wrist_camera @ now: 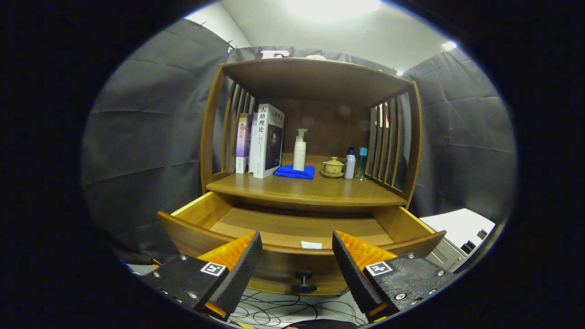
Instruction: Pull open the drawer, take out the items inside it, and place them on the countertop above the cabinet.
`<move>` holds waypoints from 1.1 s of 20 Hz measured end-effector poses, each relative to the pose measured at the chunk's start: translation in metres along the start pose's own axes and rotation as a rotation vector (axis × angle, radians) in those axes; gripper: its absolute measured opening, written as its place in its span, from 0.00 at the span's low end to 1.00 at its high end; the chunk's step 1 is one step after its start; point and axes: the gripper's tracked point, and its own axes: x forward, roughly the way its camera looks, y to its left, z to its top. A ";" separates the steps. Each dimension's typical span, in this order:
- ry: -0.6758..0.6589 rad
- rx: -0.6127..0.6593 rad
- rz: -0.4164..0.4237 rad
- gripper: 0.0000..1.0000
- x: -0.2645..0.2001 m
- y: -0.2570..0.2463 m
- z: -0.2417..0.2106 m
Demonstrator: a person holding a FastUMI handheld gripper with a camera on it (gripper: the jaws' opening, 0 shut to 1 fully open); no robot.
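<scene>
In the gripper view, the gripper (297, 262) is wide open and holds nothing. Its two fingers stand far apart, with the front of the drawer (301, 256) showing in the gap between them. The drawer is pulled out from under the cabinet (413, 137), so the pulling step looks done. Its little dark knob (303, 282) sits low on the front, between the fingers and not touched by them. Inside the drawer I can see bare wood on the floor, and a small white thing (311, 245) right at the front edge; I cannot tell if it lies inside or is a sticker on the rim. The near part of the drawer is hidden behind its front wall, so more things could be down there. Up on the countertop (311, 189) stand some books (265, 139), a white pump bottle (300, 150), a blue cloth (295, 172), a small lidded cup (333, 167) and two little bottles (355, 163). I think the step now is taking things out. Next the gripper should go up and over the drawer front, look down inside, and close on whatever is there. There is free room at the front of the countertop to put it down.
</scene>
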 end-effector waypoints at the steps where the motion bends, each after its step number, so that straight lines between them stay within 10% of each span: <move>1: 0.018 0.012 -0.026 0.95 0.012 -0.005 0.003; 22: 0.827 0.100 -0.101 0.94 0.126 -0.040 -0.125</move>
